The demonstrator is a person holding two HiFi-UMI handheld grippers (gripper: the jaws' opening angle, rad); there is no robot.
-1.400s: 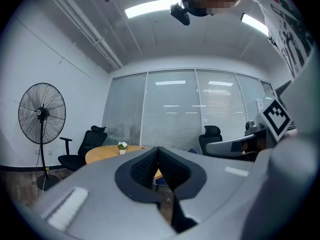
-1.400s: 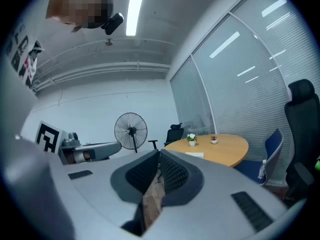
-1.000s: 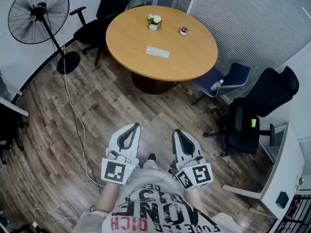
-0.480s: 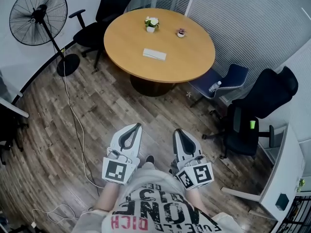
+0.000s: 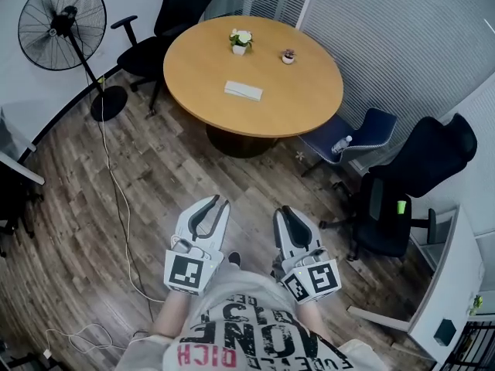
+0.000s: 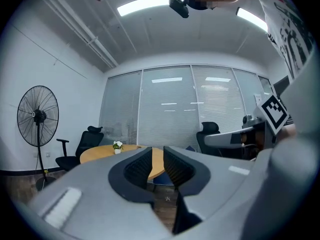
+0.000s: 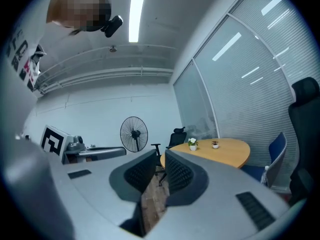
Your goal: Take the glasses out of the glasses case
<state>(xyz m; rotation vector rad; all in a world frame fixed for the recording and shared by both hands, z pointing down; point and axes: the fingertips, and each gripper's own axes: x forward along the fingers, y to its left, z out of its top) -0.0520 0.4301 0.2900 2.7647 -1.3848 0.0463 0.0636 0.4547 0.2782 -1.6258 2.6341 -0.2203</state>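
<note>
A white glasses case [image 5: 244, 91] lies shut on the round wooden table [image 5: 309, 91], far ahead of both grippers. My left gripper [image 5: 216, 204] is held level over the floor in front of the person's body, its jaws opening with a narrow gap and nothing between them. In the left gripper view the left gripper [image 6: 157, 149] points toward the table [image 6: 100, 152]. My right gripper [image 5: 283, 212] is beside it, shut and empty. The right gripper [image 7: 162, 154] also faces the table [image 7: 227, 151]. No glasses are in sight.
On the table stand a small white-flowered plant [image 5: 240, 39] and a tiny pot [image 5: 288, 55]. Black office chairs [image 5: 166, 14] [image 5: 410, 176] and a blue chair [image 5: 363, 130] ring it. A standing fan [image 5: 62, 23] is at far left, and its cable [image 5: 116, 192] runs across the wooden floor.
Both grippers have moved a little forward toward the table together with the person. The left gripper's jaw tips, closed before, now stand slightly apart. The right gripper stays closed.
</note>
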